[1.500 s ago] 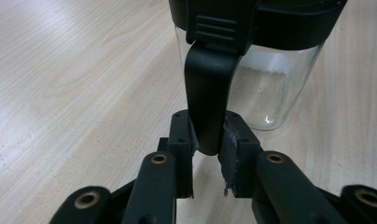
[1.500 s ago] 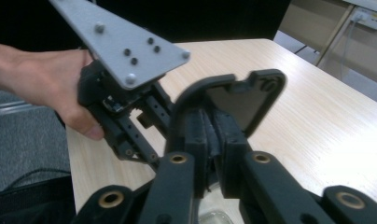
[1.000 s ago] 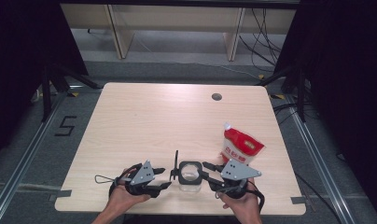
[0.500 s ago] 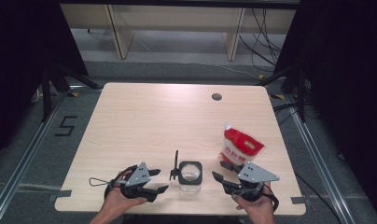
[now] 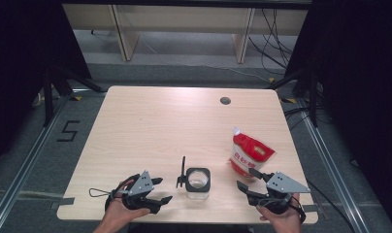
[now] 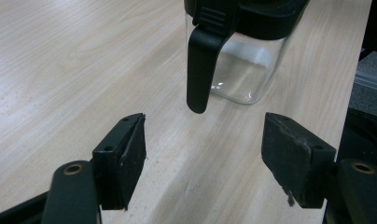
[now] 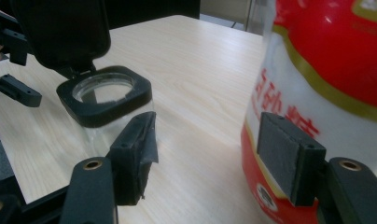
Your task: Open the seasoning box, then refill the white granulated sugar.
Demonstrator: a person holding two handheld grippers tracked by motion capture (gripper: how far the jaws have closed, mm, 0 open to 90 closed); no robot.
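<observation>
A clear glass jar (image 5: 198,183) with a black rim stands near the table's front edge, its black lid (image 5: 183,173) flipped open and upright on the left side. A red and white pouch (image 5: 250,154) stands to its right. My left gripper (image 5: 161,190) is open just left of the jar, apart from it. In the left gripper view its jaws (image 6: 203,158) face the jar (image 6: 245,70) and the hanging lid (image 6: 201,60). My right gripper (image 5: 246,178) is open between jar and pouch. The right gripper view (image 7: 205,158) has the jar (image 7: 105,100) to the left and the pouch (image 7: 326,84) close on the right.
The light wooden table (image 5: 150,126) has a round cable hole (image 5: 225,101) at the back right. Dark curtains flank both sides, and wooden shelving legs stand behind. A taped "5" (image 5: 68,131) marks the floor to the left.
Both grippers have drawn away from the jar. The right one moved to the right toward the pouch, the left one a little left. The jar stays in place with its lid up.
</observation>
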